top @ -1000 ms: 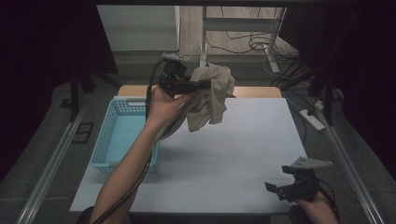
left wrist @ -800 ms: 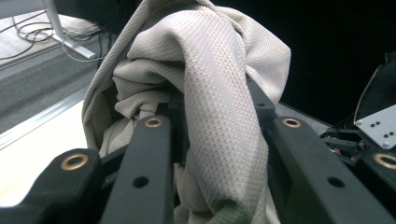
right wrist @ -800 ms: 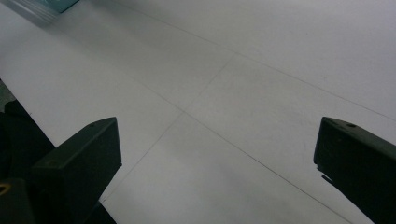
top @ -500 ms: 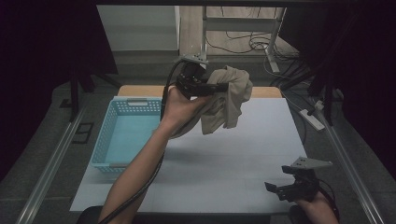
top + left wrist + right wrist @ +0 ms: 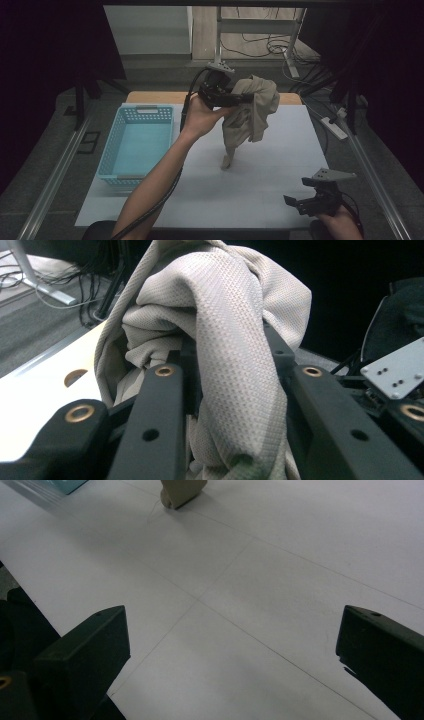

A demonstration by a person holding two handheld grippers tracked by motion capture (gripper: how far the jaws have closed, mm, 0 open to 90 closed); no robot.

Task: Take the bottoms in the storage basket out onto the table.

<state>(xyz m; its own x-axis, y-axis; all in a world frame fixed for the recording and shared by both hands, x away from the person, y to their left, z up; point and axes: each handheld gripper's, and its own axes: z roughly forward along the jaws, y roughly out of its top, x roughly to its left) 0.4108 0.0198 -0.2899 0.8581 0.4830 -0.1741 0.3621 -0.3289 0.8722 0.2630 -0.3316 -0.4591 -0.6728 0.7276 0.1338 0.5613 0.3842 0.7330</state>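
So there's a big white table (image 5: 280, 200) with a light blue basket (image 5: 135, 145) sitting on its left side. Above the far middle of the table, the left gripper (image 5: 235, 98) is up in the air, jaws clamped on a bunched-up beige cloth (image 5: 252, 112) that drapes over them, its lowest corner touching the table. The right gripper (image 5: 312, 197) is at the near right corner, jaws spread wide, nothing between them

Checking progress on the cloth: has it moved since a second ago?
Yes. The cloth, held in the left tool, has shifted right, away from the basket.
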